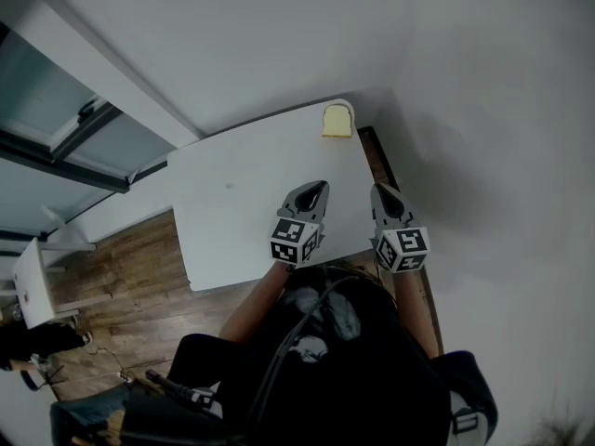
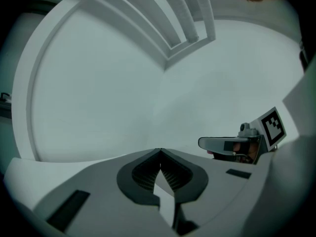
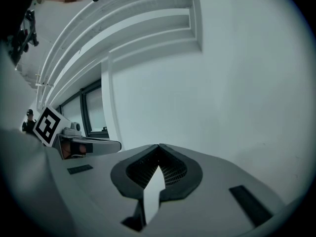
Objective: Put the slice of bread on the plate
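A slice of bread [image 1: 337,120] lies flat on the far right corner of the white table [image 1: 242,193]. My left gripper [image 1: 323,185] hovers over the table's near right part, well short of the bread, its jaws shut on nothing. My right gripper [image 1: 377,190] is beside it at the table's right edge, also shut and empty. In the left gripper view the jaw tips [image 2: 160,150] meet, and the right gripper [image 2: 232,144] shows to the side. The right gripper view shows its own tips [image 3: 159,145] touching. No plate shows in any view.
A dark wooden strip [image 1: 376,156] runs along the table's right edge, against a white wall [image 1: 483,110]. Wood floor [image 1: 121,268] lies to the left, with a white piece of furniture [image 1: 33,282] and window frames [image 1: 65,128] beyond.
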Demonstrator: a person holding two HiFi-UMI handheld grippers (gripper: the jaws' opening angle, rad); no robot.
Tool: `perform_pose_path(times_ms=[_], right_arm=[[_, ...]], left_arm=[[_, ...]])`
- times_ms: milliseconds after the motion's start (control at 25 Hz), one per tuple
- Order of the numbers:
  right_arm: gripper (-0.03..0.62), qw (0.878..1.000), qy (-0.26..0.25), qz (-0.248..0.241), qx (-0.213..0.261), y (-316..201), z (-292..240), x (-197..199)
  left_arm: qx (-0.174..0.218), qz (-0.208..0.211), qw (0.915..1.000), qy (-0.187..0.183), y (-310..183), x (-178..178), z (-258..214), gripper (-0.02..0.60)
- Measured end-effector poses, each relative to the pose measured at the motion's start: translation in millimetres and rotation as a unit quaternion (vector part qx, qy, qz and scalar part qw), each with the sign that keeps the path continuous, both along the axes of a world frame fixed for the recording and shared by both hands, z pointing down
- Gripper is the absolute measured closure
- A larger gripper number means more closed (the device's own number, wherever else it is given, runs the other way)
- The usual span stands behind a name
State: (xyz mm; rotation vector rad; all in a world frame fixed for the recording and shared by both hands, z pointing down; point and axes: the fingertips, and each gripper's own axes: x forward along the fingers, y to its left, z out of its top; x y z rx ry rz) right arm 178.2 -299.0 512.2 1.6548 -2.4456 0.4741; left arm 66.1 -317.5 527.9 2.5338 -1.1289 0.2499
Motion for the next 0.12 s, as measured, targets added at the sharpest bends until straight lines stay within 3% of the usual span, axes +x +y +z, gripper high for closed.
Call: perform_pose_path(times_ms=[120], right_arm=[[0.585,1.000,-0.001,-0.002,-0.001,-0.7,-0.1,0.6]], left_arm=[[0.000,0.001,1.0000,0.000,-0.9,1.9,0.0,0.575]])
